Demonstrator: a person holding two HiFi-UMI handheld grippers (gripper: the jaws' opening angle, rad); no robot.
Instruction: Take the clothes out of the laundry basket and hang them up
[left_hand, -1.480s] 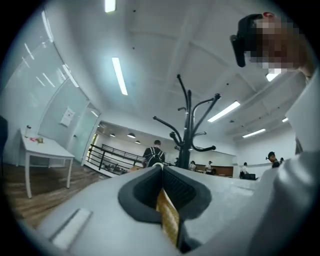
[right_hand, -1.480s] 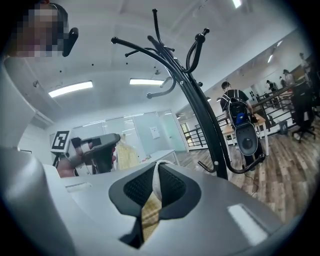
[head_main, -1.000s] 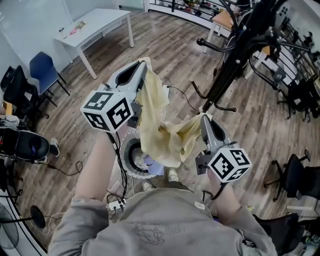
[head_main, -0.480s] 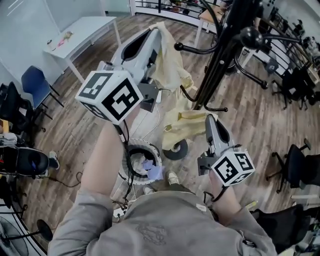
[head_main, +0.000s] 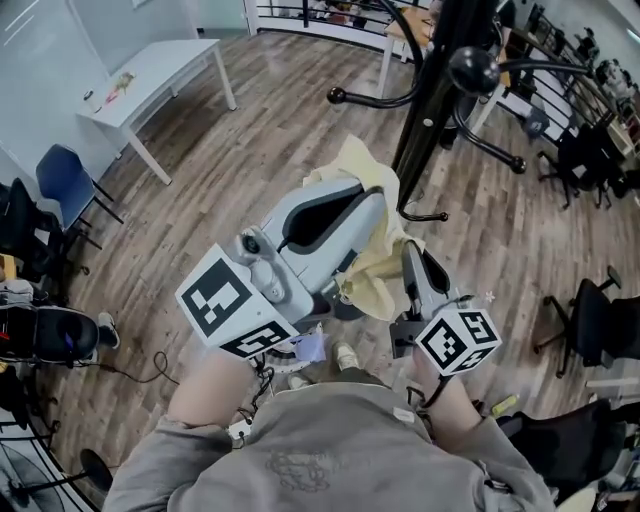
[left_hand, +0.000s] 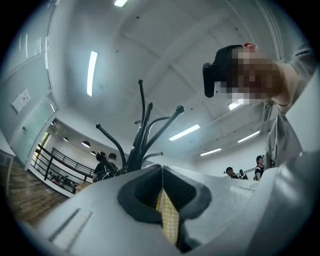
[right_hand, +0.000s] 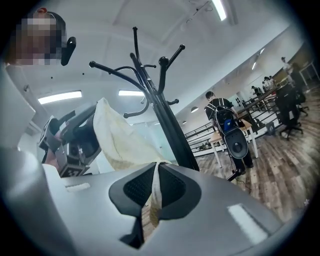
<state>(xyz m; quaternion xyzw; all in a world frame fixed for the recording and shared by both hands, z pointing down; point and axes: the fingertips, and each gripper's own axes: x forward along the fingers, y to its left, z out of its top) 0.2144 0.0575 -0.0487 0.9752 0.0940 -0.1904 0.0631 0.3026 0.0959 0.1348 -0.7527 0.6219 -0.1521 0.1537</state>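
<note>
A pale yellow garment (head_main: 372, 268) is bunched between my two grippers, close in front of the black coat rack (head_main: 432, 95). My left gripper (head_main: 378, 200) fills the middle of the head view and is shut on the garment's upper edge; in the left gripper view a yellow strip of cloth (left_hand: 168, 216) sits pinched in the left gripper (left_hand: 162, 170). My right gripper (head_main: 410, 248) is shut on another edge of the garment (right_hand: 120, 140), with cloth running down through the right gripper (right_hand: 157, 167). The laundry basket is hidden under my left gripper; only a bluish cloth (head_main: 308, 346) shows.
The coat rack's hooks (right_hand: 162, 62) spread above both grippers, and one knobbed arm (head_main: 475, 70) reaches toward me. A white table (head_main: 150, 85) and a blue chair (head_main: 65, 180) stand at the left. Office chairs (head_main: 600, 330) are at the right, and a speaker on a stand (right_hand: 235, 142) is beyond.
My left gripper has swung with the garment's upper edge to the right and nearer the rack pole, now covering the basket. The cloth has bunched up between the grippers. My right gripper has shifted only slightly.
</note>
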